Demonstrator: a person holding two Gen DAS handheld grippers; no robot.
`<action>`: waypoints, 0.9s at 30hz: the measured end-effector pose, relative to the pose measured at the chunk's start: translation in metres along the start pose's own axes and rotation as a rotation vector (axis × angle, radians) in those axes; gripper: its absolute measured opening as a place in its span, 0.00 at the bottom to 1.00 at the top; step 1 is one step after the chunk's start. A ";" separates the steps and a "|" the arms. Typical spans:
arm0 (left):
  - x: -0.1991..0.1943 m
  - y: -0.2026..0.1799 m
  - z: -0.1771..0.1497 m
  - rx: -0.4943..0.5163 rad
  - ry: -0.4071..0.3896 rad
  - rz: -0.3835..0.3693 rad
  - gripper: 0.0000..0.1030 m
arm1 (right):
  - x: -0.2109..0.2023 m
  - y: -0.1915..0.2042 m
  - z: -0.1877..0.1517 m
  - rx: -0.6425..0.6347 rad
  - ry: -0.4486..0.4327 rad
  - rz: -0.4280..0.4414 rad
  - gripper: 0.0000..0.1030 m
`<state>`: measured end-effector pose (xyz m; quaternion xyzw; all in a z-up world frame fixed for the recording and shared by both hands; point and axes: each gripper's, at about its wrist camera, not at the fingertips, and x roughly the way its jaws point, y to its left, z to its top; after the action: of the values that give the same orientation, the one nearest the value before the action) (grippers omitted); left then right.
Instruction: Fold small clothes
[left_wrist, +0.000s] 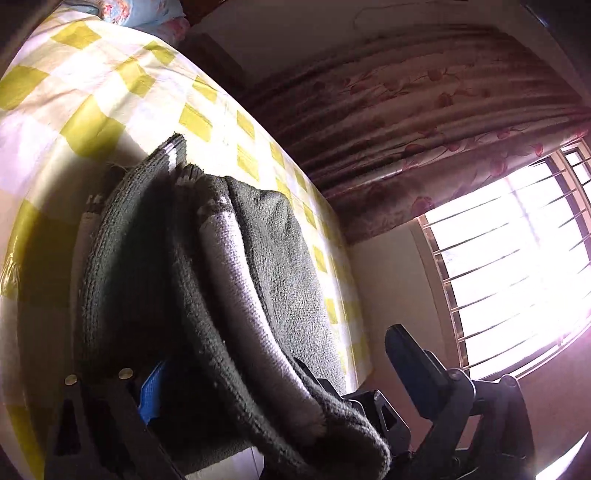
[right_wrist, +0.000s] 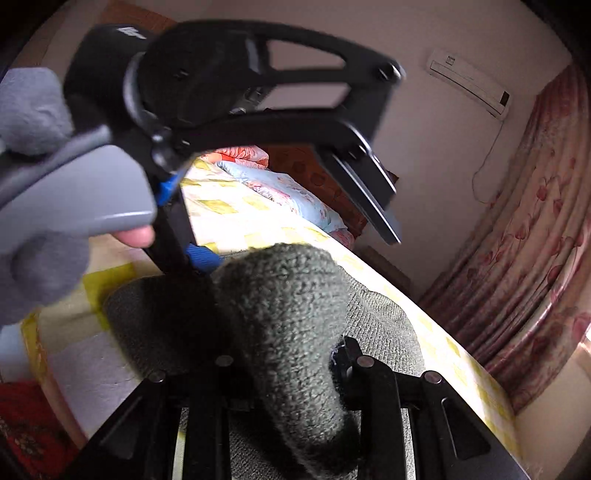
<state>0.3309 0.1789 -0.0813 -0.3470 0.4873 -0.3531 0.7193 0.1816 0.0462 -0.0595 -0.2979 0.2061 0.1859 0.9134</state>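
Bedsheet (left_wrist: 110, 92) in yellow and white checks, spread across the left of both views. On it, knitted garment (left_wrist: 258, 258), dark green-grey with a pale grey band. Lay bunched in thick folds, long axis running from lower centre toward upper left in the left wrist view. Sat between the wide-apart jaws of left gripper (left_wrist: 247, 354), draped over its base, pressed by neither pad. Rose in the right wrist view as a hump at lower centre, pinched there by right gripper (right_wrist: 288, 365), jaws seemingly clamped on the fold. Looked thick, soft and limp. Judged better placed for the coming fold: right gripper, already on the cloth.
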 end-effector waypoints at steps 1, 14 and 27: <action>0.010 -0.004 0.002 0.018 0.025 0.029 0.98 | -0.002 -0.001 0.000 -0.006 0.003 0.025 0.22; 0.012 0.025 -0.003 -0.035 0.033 0.069 0.34 | -0.070 -0.097 -0.101 0.195 0.070 0.059 1.00; 0.028 -0.011 0.001 0.004 0.079 0.181 0.57 | -0.043 -0.090 -0.106 0.233 0.154 0.014 1.00</action>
<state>0.3372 0.1497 -0.0844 -0.2862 0.5441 -0.3012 0.7289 0.1590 -0.0970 -0.0751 -0.2018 0.2979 0.1439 0.9219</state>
